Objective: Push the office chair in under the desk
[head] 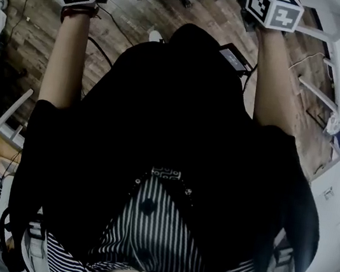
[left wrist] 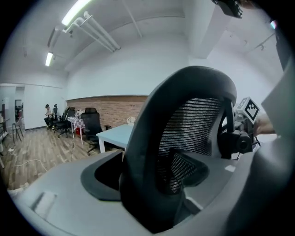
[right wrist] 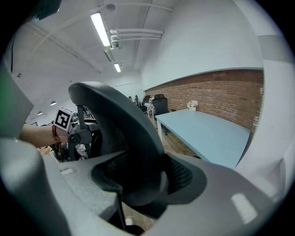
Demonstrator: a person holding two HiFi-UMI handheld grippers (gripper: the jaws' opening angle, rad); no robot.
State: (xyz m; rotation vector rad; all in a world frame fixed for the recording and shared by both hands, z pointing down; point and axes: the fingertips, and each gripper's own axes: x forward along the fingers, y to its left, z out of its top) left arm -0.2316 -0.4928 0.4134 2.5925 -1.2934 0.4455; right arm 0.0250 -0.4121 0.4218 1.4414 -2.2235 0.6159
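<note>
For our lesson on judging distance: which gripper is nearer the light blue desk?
Right. The right gripper on the chair back has the desk close beside it; the left gripper holds the far side.

The black office chair point(left wrist: 184, 138) stands upright, its back a fine mesh panel set in a broad, curved, dark plastic frame. The frame's upper rim is clamped in the tongs of the left gripper point(left wrist: 152, 177) and of the right gripper point(right wrist: 147, 179). The pale blue rectangular worktop point(right wrist: 207, 131) stands beyond the chair's back, apart from it.
</note>
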